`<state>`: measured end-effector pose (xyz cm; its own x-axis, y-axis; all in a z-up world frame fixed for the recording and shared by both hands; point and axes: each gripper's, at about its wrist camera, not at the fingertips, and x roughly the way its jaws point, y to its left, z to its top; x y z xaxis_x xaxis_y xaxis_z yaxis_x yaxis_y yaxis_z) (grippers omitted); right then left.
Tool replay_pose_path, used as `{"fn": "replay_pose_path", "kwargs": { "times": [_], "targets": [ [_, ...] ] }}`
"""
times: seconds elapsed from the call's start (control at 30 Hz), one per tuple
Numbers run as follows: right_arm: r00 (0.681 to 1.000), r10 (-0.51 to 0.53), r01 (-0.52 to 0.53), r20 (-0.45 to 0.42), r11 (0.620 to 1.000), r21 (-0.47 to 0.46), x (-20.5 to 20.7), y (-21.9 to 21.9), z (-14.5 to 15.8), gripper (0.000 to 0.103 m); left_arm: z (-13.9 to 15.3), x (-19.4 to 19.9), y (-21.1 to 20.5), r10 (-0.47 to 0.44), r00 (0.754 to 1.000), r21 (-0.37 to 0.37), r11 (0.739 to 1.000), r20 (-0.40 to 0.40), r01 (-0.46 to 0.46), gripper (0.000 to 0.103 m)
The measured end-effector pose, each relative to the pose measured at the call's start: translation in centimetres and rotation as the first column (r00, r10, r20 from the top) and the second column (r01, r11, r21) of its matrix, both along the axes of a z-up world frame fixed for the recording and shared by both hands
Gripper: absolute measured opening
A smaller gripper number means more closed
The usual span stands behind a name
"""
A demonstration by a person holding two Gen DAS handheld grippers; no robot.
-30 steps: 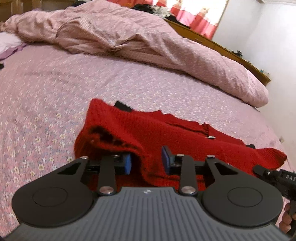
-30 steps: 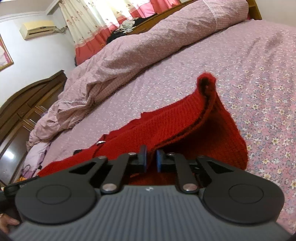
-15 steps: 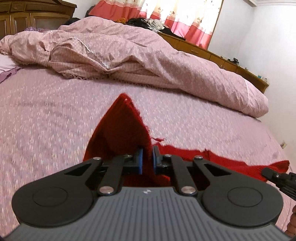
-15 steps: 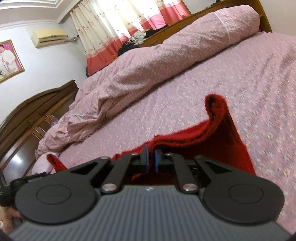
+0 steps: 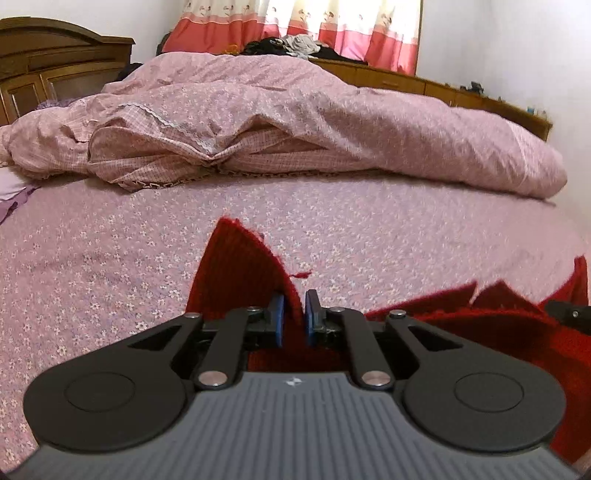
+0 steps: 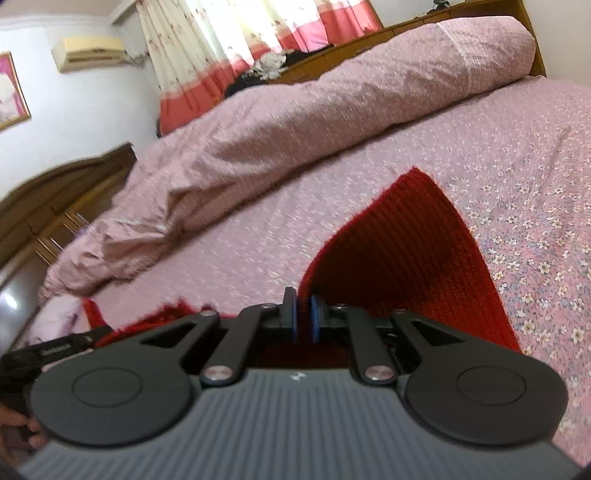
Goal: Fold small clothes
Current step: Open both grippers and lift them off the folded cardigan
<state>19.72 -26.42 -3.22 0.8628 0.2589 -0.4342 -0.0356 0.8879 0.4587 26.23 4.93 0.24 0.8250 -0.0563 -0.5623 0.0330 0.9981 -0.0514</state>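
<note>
A red knitted garment [image 5: 236, 273] lies on the pink flowered bedsheet [image 5: 92, 280] and is lifted at two corners. My left gripper [image 5: 293, 315] is shut on one corner, and the cloth rises to a point in front of it. The rest of the garment trails to the right [image 5: 498, 314]. My right gripper [image 6: 303, 319] is shut on the other corner [image 6: 406, 258], which also stands up in a peak. The garment's far end shows low on the left of the right wrist view [image 6: 147, 321]. The part under both grippers is hidden.
A crumpled pink duvet [image 5: 295, 129] lies across the far side of the bed. A wooden headboard [image 5: 62, 62] and red-and-white curtains [image 5: 332, 26] stand behind. The other gripper shows at the edge of each view [image 6: 48, 350].
My left gripper closed on the garment's corner and lifted it. Both grippers have raised their corners, so the garment peaks higher and the cameras tilt up.
</note>
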Motion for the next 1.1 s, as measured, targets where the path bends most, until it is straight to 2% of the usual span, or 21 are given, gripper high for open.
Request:
{"fn": "replay_pose_path", "kwargs": {
  "times": [0.07, 0.17, 0.23, 0.27, 0.3, 0.37, 0.53, 0.83, 1.1],
  "targets": [
    [1.0, 0.003, -0.003, -0.009, 1.0, -0.01, 0.3, 0.0, -0.7, 0.013, -0.3, -0.1, -0.1, -0.008, 1.0, 0.011, 1.0, -0.007, 0.008, 0.016],
    [1.0, 0.01, -0.01, -0.021, 1.0, -0.002, 0.2, -0.1, -1.3, 0.017, -0.5, -0.1, -0.2, -0.002, 1.0, 0.044, 0.999, -0.009, 0.003, 0.029],
    [1.0, 0.006, -0.006, -0.014, 1.0, -0.002, -0.2, -0.1, -1.3, 0.035, -0.4, -0.3, 0.0, 0.015, 1.0, 0.047, 0.999, -0.004, -0.015, 0.047],
    [1.0, -0.001, 0.001, -0.007, 1.0, 0.0, -0.4, -0.2, -1.3, 0.054, -0.2, -0.4, 0.1, 0.021, 1.0, 0.042, 0.999, 0.004, -0.021, 0.05],
    [1.0, -0.008, 0.008, 0.006, 1.0, 0.003, -0.8, -0.2, -1.2, 0.064, 0.0, -0.5, 0.2, 0.023, 1.0, 0.037, 0.999, 0.013, -0.024, 0.055],
    [1.0, -0.004, 0.004, 0.023, 1.0, 0.006, -1.1, -0.3, -1.1, 0.065, 0.5, -0.9, 0.1, 0.017, 0.999, 0.04, 0.999, 0.029, -0.018, 0.059],
    [1.0, 0.009, -0.009, -0.007, 0.999, -0.041, -1.7, -0.1, -0.6, 0.065, 1.1, -2.1, -0.4, 0.004, 1.0, 0.059, 0.998, 0.024, -0.006, 0.065],
    [0.999, 0.002, -0.008, -0.036, 0.985, -0.171, -6.3, 0.1, 0.7, 0.065, -0.5, -5.8, 0.3, 0.026, 0.993, 0.066, 0.998, -0.116, -0.018, 0.067],
    [0.997, -0.008, -0.013, -0.071, 0.958, -0.286, -9.1, 0.3, -0.7, 0.062, -2.8, -8.0, 1.6, 0.033, 0.981, 0.06, 0.998, -0.191, -0.022, 0.067]
  ]
}}
